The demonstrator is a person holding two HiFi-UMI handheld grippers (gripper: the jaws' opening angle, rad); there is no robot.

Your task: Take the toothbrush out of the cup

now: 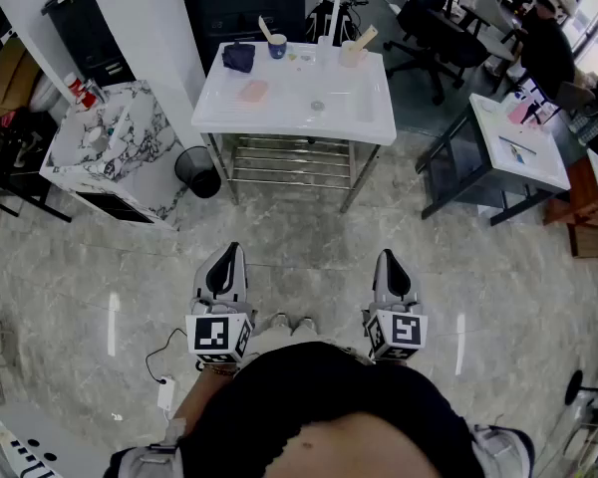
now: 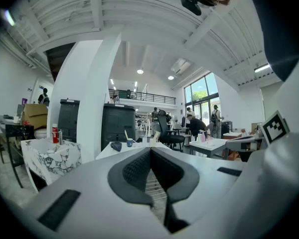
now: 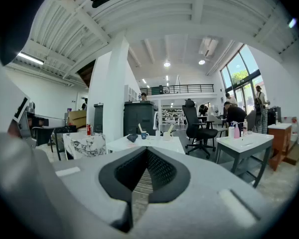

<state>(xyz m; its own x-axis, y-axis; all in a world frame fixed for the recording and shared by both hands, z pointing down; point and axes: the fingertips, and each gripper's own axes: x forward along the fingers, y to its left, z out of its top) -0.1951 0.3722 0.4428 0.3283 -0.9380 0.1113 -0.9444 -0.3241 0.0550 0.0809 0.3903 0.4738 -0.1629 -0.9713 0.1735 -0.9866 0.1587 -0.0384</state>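
Note:
A white washbasin table (image 1: 364, 118) stands some way ahead of me across the floor. On its far edge a blue cup (image 1: 277, 48) holds a pale toothbrush (image 1: 266, 28), and a beige cup (image 1: 352, 54) holds another brush (image 1: 366, 36). The left gripper view shows the blue cup (image 2: 130, 143); the right gripper view shows the blue cup (image 3: 144, 135) and the beige cup (image 3: 167, 135). My left gripper (image 1: 229, 251) and right gripper (image 1: 391, 256) are held low near my body, well short of the table, both shut with nothing between the jaws.
A dark cloth (image 1: 238, 58) and a pink item (image 1: 251, 91) lie on the table. A marble-patterned cabinet (image 1: 110, 152) and a black bin (image 1: 197, 172) stand to its left. A second white table (image 1: 523, 137), office chairs (image 1: 429, 18) and a seated person (image 1: 543, 43) are at the right.

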